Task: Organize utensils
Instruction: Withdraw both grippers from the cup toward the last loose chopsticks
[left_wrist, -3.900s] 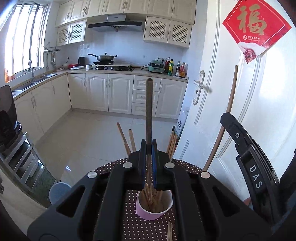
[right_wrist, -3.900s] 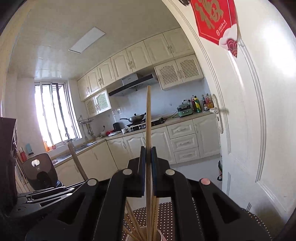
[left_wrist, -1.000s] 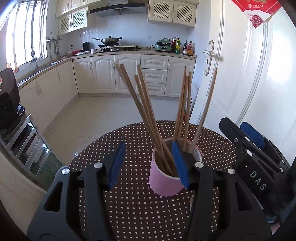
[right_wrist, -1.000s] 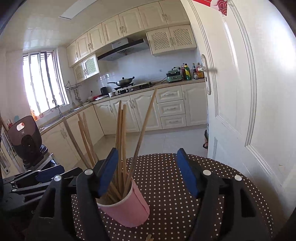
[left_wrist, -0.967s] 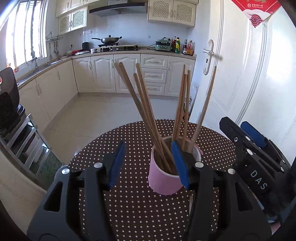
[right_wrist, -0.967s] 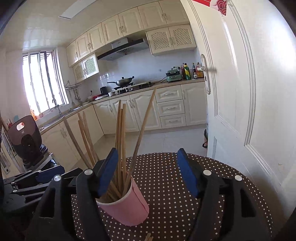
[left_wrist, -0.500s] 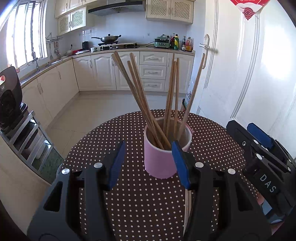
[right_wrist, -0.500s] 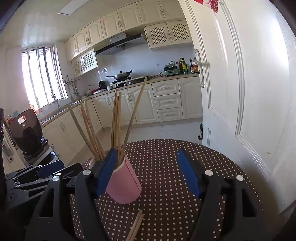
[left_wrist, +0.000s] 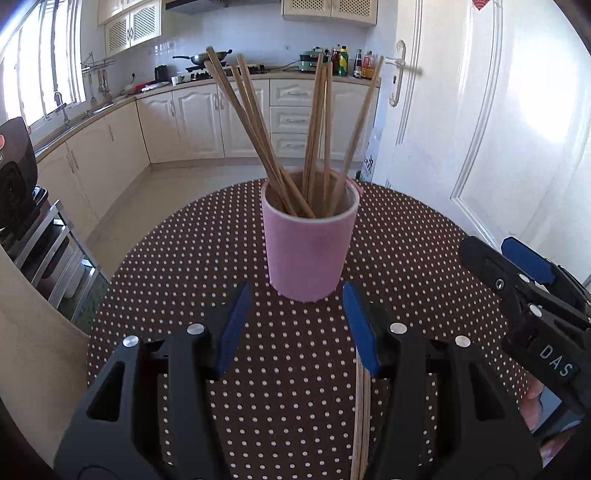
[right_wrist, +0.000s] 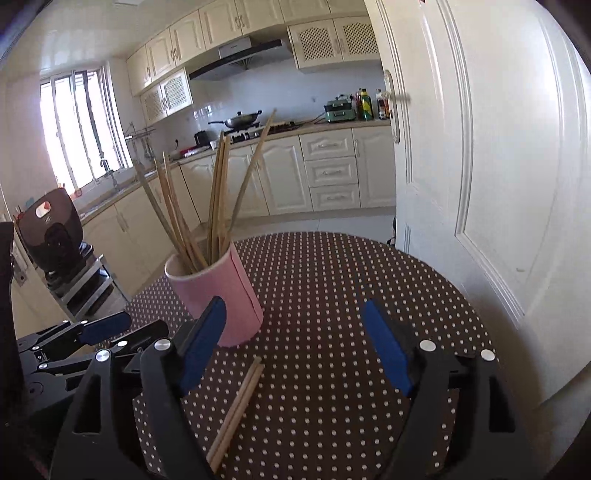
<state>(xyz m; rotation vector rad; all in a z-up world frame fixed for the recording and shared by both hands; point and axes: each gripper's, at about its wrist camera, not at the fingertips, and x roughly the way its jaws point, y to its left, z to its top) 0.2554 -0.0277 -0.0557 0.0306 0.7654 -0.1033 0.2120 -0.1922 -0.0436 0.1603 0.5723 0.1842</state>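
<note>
my right gripper (right_wrist: 291, 354) has just been opening its jaws, nothing between them; my left gripper (left_wrist: 297, 328) is parted too and empty. the loose chopsticks (right_wrist: 236, 410) lie flat on the dotted table (right_wrist: 351, 280), on the near side of the pink cup (right_wrist: 218, 295), below and just left of my right jaws' midline, long axis running from the cup base back toward me. in the left view they sit under my left gripper's right finger, so both hands are close. count: two loose sticks as far as i can tell, one cup, about eight upright chopsticks (left_wrist: 295, 122) in it.
</note>
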